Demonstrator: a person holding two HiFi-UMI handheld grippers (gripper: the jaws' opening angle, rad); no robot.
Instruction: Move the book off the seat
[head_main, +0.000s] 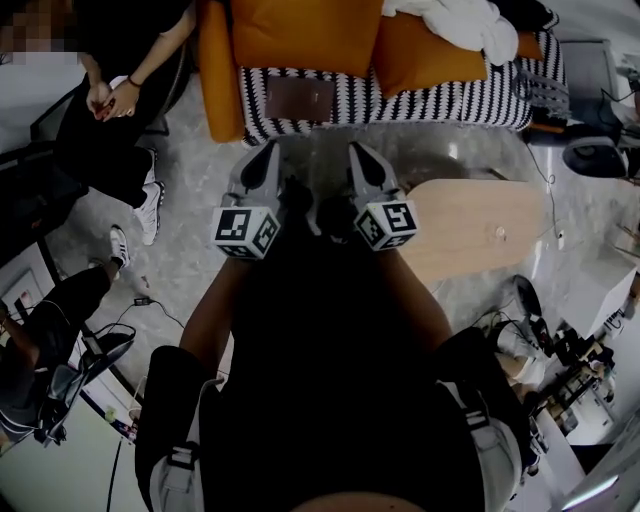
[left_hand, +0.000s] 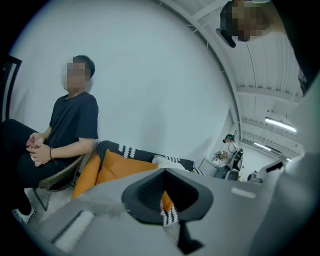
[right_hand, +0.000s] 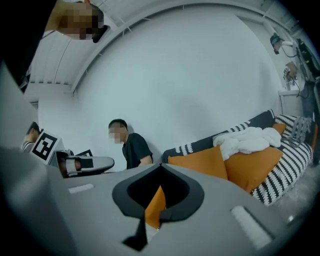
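lying flat on the striped seat (head_main: 430, 100) before an orange cushion (head_main: 300, 30): brown book (head_main: 300, 98). probably stiff, thin, fairly light; best pinched at the near edge. holding left gripper (head_main: 268, 152) and right gripper (head_main: 360, 152) short of it, jaws together, empty.

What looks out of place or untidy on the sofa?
A brown book lies flat on the zigzag-patterned seat, where someone would sit. A white cloth is crumpled over the orange cushion at the right in the head view. Nothing looks spilled or damaged.
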